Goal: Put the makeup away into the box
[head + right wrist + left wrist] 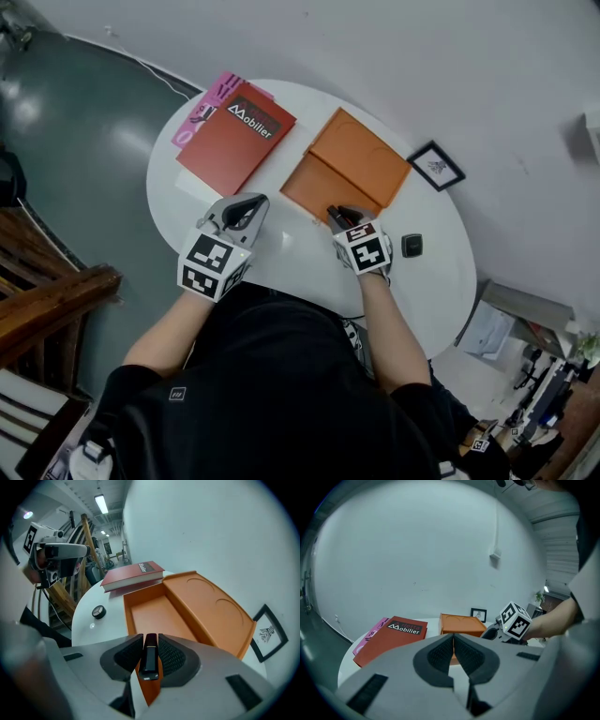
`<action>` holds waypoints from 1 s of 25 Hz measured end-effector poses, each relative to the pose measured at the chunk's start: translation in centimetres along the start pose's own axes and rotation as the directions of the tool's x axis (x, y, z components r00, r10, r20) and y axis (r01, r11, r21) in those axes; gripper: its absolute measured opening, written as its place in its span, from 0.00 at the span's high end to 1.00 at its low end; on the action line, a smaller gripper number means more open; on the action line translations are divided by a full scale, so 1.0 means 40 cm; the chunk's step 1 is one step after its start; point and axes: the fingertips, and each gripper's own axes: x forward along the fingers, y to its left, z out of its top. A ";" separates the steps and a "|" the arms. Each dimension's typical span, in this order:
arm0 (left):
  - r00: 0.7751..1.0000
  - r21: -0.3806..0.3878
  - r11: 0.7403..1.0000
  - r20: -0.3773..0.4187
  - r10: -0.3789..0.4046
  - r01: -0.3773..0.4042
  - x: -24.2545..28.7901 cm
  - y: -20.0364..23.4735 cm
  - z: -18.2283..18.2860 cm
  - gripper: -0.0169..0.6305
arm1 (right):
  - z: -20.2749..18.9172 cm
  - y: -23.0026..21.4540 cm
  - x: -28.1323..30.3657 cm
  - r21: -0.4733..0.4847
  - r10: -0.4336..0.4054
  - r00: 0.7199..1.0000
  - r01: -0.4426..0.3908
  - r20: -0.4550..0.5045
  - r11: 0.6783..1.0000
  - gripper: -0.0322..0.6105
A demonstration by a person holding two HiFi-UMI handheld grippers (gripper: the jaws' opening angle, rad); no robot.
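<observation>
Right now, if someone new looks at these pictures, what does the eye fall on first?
The open orange box on the round white table stands out first. At its near edge the right gripper is shut on a slim black stick, just over the box's empty tray. To the left of the box lies a red book, and the left gripper is shut with nothing in it.

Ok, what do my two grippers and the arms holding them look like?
The left gripper and right gripper are light grey wedge-shaped shells with dark ribbed pads, each carrying a white cube printed with black square markers. No cables show. The person wears a black short-sleeved top; forearms are bare.
</observation>
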 end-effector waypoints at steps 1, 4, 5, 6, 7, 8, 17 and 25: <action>1.000 0.000 1.000 -0.007 0.003 -0.003 0.000 0.004 -0.010 0.95 | -0.006 0.001 0.008 0.001 0.005 1.000 -0.005 -0.013 1.000 0.78; 1.000 -0.021 1.000 -0.024 0.000 0.000 -0.004 0.011 -0.049 0.95 | -0.016 0.002 0.022 0.002 0.008 0.999 -0.008 -0.041 1.000 0.78; 0.999 -0.026 1.000 -0.032 -0.003 0.002 -0.006 0.013 -0.064 0.95 | -0.015 0.001 0.024 0.002 0.006 0.999 -0.006 -0.045 1.000 0.78; 0.999 -0.030 1.000 -0.043 -0.007 0.005 -0.008 0.013 -0.078 0.95 | -0.014 0.000 0.025 0.002 0.005 0.999 -0.005 -0.045 1.000 0.78; 0.999 -0.032 0.999 -0.053 -0.012 0.010 -0.010 0.012 -0.092 0.95 | -0.012 -0.002 0.025 0.001 0.003 0.999 -0.003 -0.041 1.000 0.78; 0.998 -0.032 0.999 -0.063 -0.018 0.016 -0.012 0.010 -0.103 0.95 | -0.010 -0.003 0.025 0.002 0.001 0.999 -0.001 -0.035 1.000 0.78; 0.994 -0.027 0.999 -0.108 -0.027 0.024 -0.047 0.027 -0.158 0.83 | 0.003 -0.020 -0.036 0.124 -0.022 0.995 0.010 0.093 0.992 0.64; 0.990 0.004 0.999 -0.135 -0.043 0.044 -0.102 0.030 -0.200 0.73 | 0.056 0.035 -0.273 0.220 -0.122 0.922 0.042 0.367 0.975 0.69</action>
